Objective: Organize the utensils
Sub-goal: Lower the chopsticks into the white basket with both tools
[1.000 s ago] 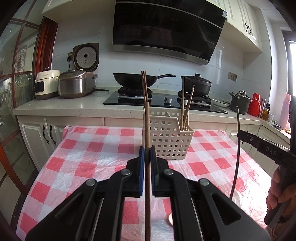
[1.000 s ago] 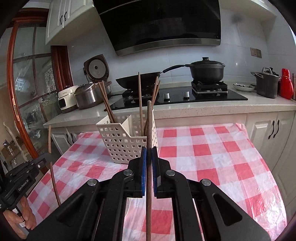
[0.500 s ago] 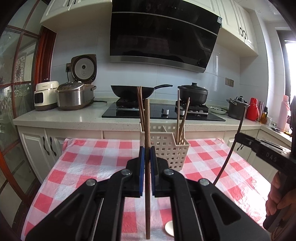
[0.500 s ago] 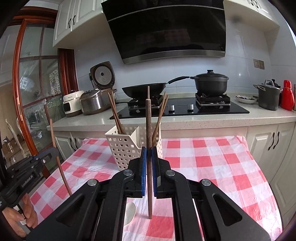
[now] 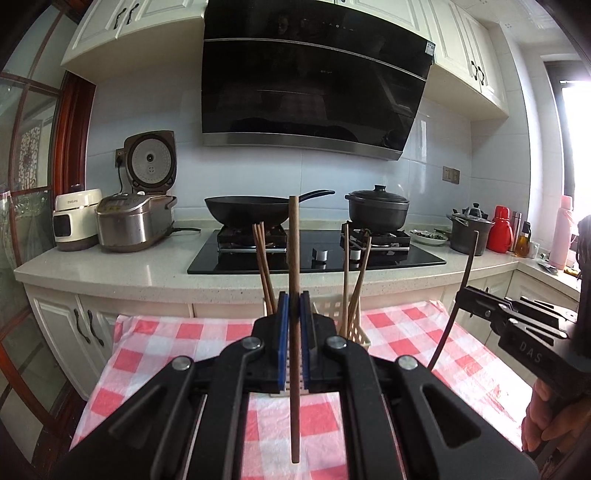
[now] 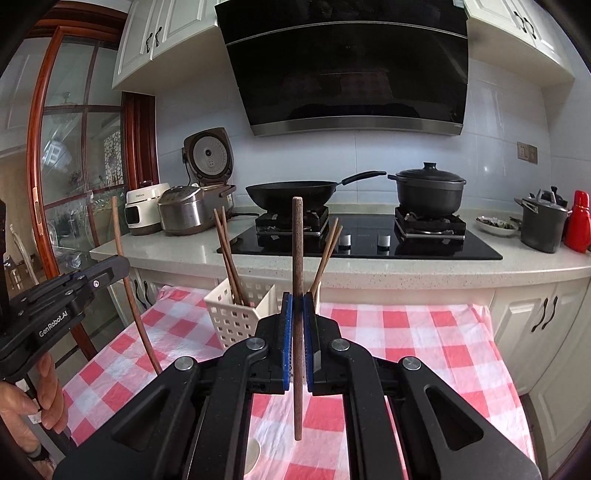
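Both grippers lifted higher, left gripper "GenRobot.AI", right gripper "DAS", jaws of each clamping an upright chopstick, basket behind

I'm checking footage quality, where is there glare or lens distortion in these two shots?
Left wrist view: window at right blown out white, countertop bowed by the fisheye. Right wrist view: evenly lit, soft reflections on the range hood, cabinets curved near the dark corners.
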A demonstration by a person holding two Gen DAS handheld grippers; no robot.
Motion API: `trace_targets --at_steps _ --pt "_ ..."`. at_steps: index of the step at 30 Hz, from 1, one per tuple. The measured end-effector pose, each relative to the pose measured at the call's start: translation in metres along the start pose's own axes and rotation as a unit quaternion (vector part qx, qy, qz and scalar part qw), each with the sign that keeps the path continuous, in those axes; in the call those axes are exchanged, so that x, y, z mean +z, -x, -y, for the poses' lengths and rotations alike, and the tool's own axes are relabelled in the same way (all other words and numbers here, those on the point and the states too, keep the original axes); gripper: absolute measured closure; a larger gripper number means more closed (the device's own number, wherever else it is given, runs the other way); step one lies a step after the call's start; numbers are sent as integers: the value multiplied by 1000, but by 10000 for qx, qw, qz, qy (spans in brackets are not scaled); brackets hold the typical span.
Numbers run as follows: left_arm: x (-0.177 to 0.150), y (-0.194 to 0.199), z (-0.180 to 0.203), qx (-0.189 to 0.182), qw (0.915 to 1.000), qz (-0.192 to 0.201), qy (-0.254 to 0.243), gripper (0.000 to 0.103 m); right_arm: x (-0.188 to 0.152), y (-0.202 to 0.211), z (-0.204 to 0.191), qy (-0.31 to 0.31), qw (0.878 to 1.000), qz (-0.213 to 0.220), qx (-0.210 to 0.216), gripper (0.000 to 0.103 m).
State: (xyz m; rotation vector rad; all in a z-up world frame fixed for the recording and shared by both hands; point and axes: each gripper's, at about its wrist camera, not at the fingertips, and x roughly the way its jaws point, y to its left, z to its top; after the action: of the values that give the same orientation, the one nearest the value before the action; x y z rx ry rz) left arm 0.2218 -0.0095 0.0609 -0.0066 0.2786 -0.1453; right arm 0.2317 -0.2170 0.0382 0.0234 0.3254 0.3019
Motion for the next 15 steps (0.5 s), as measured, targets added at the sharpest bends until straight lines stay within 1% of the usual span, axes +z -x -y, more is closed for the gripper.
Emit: trace_targets --at_steps 5,15 --pt "34 -22 -4 -143 9998 -87 135 97 27 -13 10 -158 9998 66 89 97" --pt "109 -55 -4 -51 9999 130 94 97 83 -37 19 -264 9991 276 185 97"
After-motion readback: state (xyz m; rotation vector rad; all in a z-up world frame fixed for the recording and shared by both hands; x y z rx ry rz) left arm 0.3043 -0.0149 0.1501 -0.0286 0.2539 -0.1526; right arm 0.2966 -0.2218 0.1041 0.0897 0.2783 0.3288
